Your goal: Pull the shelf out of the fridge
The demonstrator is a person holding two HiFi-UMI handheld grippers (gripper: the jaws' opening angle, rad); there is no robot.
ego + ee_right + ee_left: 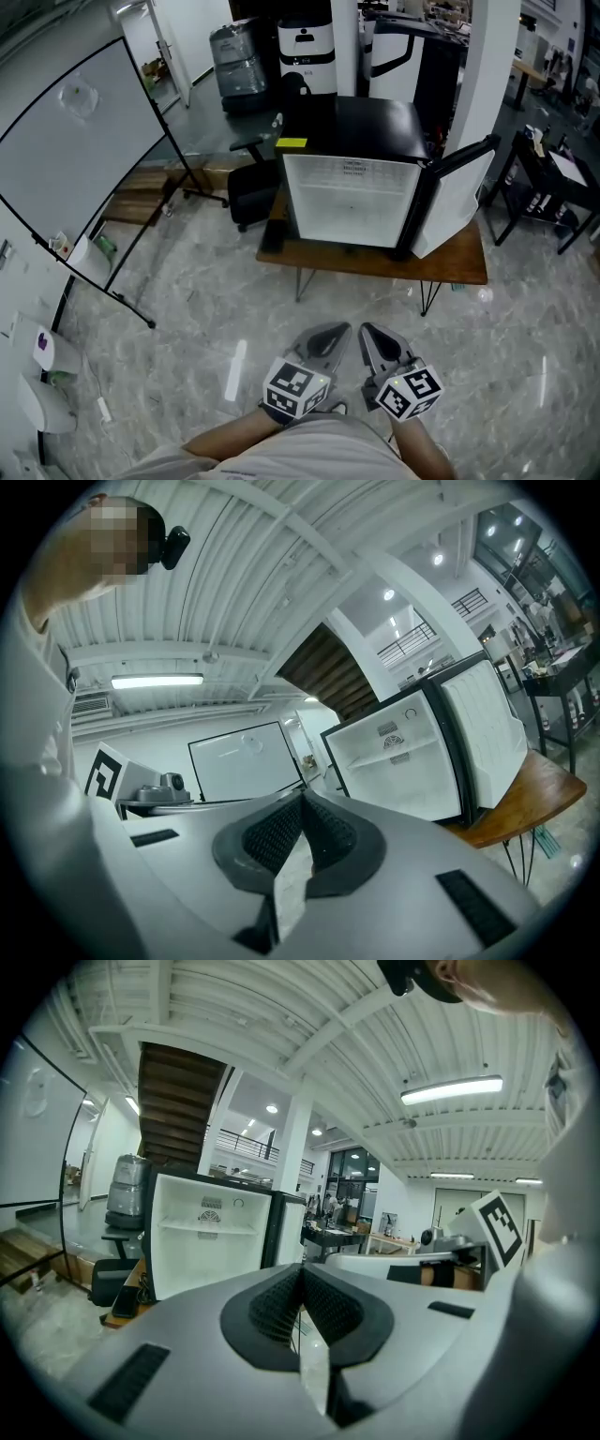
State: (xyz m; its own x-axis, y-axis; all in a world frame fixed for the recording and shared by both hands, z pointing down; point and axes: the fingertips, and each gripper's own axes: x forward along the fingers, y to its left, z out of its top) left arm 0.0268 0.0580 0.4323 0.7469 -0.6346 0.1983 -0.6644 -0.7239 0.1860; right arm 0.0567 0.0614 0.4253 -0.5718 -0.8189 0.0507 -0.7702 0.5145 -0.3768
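Low before the person, the left gripper [330, 334] and right gripper [368, 334] press their ribbed black pads together on nothing. Well beyond, on a wooden table [459, 262], a boxy black fridge [352, 206] stands open, door [459, 192] swung right. Its flat white shelf [206, 1228] sits inside near the top, running side to side, front edge facing the grippers.

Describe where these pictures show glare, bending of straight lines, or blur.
Head view: lamp reflections glare on the glossy floor, and the whiteboard edges curve. Left gripper view: round dark corners, curved ceiling ribs, a bright ceiling lamp. Right gripper view: the same fisheye bending; the fridge leans but looks sharp.
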